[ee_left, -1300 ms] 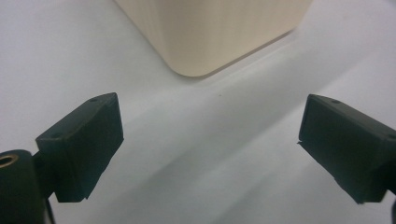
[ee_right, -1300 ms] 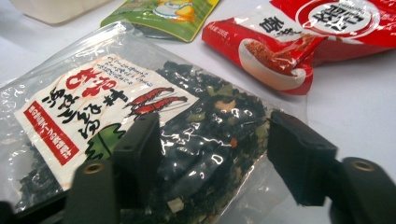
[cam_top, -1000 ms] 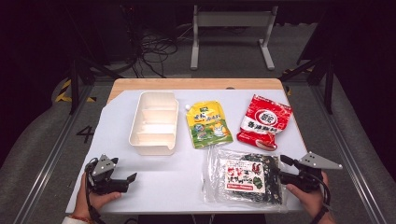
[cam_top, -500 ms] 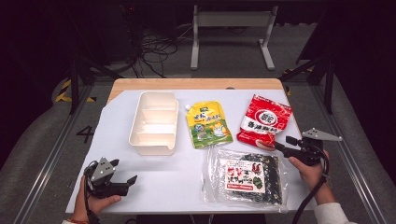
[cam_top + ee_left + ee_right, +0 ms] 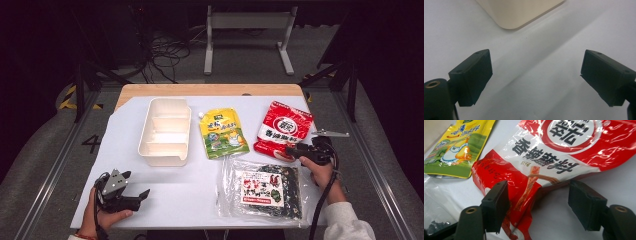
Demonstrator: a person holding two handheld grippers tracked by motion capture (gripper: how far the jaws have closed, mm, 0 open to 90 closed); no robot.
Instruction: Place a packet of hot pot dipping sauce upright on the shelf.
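Right tool (image 5: 537,205) opening, straddling red packet's (image 5: 564,152) near corner.

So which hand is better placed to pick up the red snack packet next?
The right. Its hand-held gripper has its open jaws at the near edge of the red snack packet. The left hand-held gripper rests open at the table's near left corner, beyond the white divided tray.

Dark room, grey floor (image 5: 45,150), tangled cables (image 5: 165,55)
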